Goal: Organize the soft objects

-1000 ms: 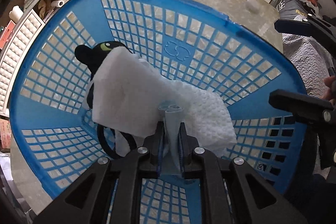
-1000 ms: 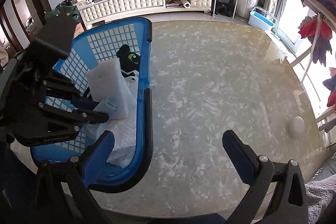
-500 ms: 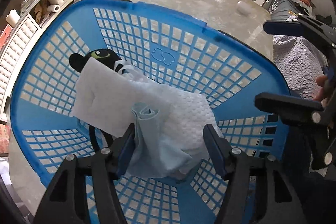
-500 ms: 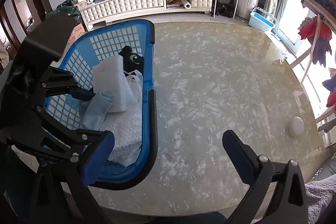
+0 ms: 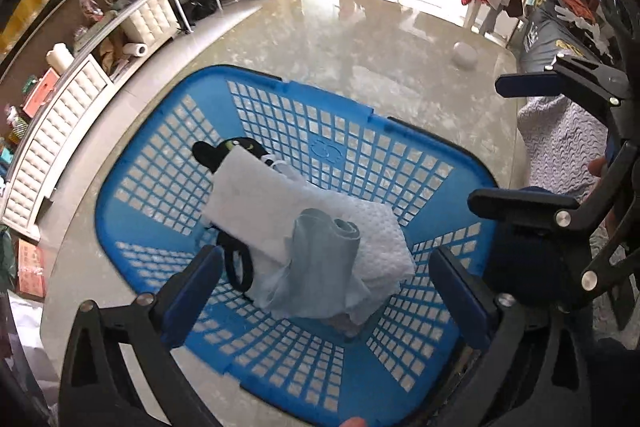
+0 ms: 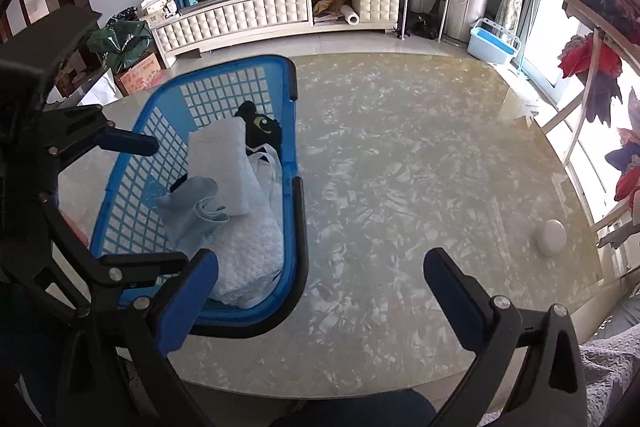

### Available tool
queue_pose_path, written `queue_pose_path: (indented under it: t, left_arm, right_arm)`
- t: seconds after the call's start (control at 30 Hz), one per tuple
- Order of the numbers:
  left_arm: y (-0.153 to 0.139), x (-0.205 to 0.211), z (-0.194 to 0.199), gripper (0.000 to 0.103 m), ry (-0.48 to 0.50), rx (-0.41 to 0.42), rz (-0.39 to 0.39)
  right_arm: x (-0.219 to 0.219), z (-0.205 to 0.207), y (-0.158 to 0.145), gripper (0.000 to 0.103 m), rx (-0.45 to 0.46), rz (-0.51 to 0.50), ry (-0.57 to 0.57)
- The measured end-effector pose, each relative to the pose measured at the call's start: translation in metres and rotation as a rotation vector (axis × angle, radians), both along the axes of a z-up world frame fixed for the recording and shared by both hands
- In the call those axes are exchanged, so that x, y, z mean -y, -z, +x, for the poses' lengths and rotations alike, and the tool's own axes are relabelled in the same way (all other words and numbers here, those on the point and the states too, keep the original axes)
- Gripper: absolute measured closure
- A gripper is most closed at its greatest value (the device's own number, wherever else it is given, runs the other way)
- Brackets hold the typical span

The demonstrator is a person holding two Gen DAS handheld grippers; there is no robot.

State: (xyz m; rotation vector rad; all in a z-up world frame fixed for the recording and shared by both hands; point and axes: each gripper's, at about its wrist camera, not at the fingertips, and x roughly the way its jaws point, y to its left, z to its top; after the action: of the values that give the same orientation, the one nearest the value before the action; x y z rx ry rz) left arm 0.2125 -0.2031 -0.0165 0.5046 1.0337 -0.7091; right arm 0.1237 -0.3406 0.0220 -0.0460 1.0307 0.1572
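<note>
The left tool [image 5: 326, 291] has just been opening and is spread wide, nothing between. The light blue cloth [image 5: 320, 263] lies on white towels [image 5: 256, 203] in the blue basket [image 5: 168, 187]. At 3 o'clock, the right tool [image 6: 320, 295] is spread over the worktop [image 6: 400, 167].

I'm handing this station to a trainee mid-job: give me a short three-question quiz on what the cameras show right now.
1. True or false: the left gripper is clamped on the light blue cloth.
2. What is the black plush toy partly under? A) a white towel B) a red shirt C) nothing
3. Fill in: all the soft things lie in the blue ____.

Key: 1 false, its fingers are spread wide, having just been opening, with the cloth lying loose below; 2 A; 3 basket.
</note>
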Motion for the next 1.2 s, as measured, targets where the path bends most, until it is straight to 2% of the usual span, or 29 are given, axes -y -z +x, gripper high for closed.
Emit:
queue_pose_path:
  t: [0.2,0.43,0.57,0.7,0.8,0.87,1.0,1.13,1.2]
  left_arm:
    - [-0.026,-0.025,-0.020,0.001,-0.069,0.071,-0.074]
    - [-0.057,-0.055,-0.050,0.001,-0.149,0.226,-0.174]
    - [-0.070,-0.069,-0.068,0.001,-0.190,0.289,-0.225]
    - [-0.080,-0.088,-0.079,0.001,-0.284,0.364,-0.269]
    - [-0.087,-0.104,-0.087,0.001,-0.324,0.383,-0.341]
    - [-0.090,-0.112,-0.092,0.001,-0.337,0.402,-0.363]
    - [-0.092,-0.126,-0.098,0.001,-0.366,0.419,-0.371]
    - [-0.093,-0.136,-0.109,0.001,-0.372,0.423,-0.387]
    - [-0.092,-0.139,-0.112,0.001,-0.389,0.428,-0.370]
  right_arm:
    - [-0.007,-0.010,-0.015,0.000,0.035,0.005,-0.007]
    - [-0.017,-0.024,-0.031,0.000,0.086,0.015,-0.005]
    - [-0.025,-0.033,-0.040,0.000,0.135,0.033,0.014]
    - [-0.037,-0.044,-0.052,0.000,0.206,0.036,0.026]
    - [-0.047,-0.054,-0.062,0.000,0.273,0.051,0.025]
    - [-0.056,-0.060,-0.068,0.000,0.317,0.045,0.018]
    - [-0.070,-0.068,-0.075,0.000,0.373,0.039,-0.006]
    - [-0.077,-0.071,-0.074,0.000,0.388,0.038,-0.015]
    - [-0.079,-0.071,-0.072,0.000,0.387,0.037,-0.017]
